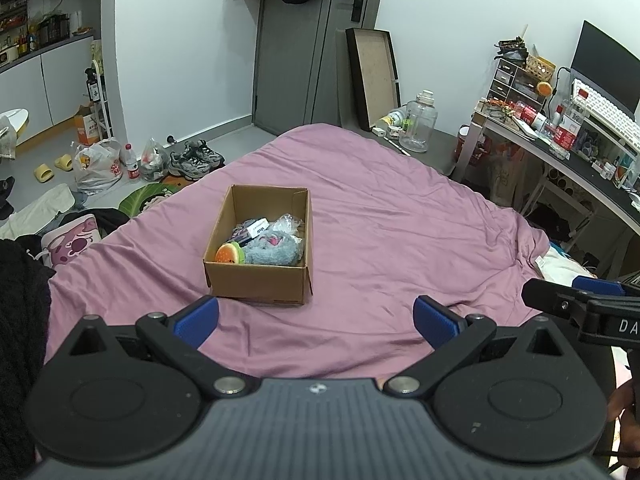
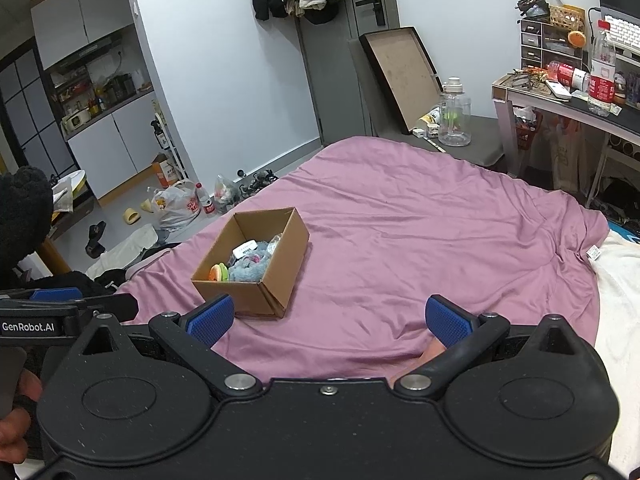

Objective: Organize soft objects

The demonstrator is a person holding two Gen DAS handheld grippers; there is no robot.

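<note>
Two handheld tools over a bed covered in a pink sheet (image 1: 380,220), seen from a camera on each. Left tool (image 1: 316,320) with blue-padded fingers spread wide apart, gripping nothing, hovering above the near edge of the sheet. Right tool (image 2: 328,320) likewise spread wide and gripping nothing, just beside the left one, a bare corner of white bedding (image 2: 620,300) past its right side. Ahead of both, an open cardboard box (image 1: 260,280) sitting on the sheet, toward the left of the bed's middle. Inside the box, a fluffy blue-grey soft toy (image 1: 272,250) near the front wall, a round orange and green plush (image 1: 230,254) touching it at the front left corner, a white card (image 1: 258,228) and a crinkled clear plastic bag (image 1: 286,222) behind them. Beyond the bed, a grey door (image 1: 296,60) hung with dark clothes, a large clear water jug (image 1: 418,122) on the floor, shoes (image 1: 196,160) and plastic bags by the left wall. At the right, a cluttered bench (image 1: 560,148) carrying bottles, small drawers and a white keyboard (image 1: 604,110).
</note>
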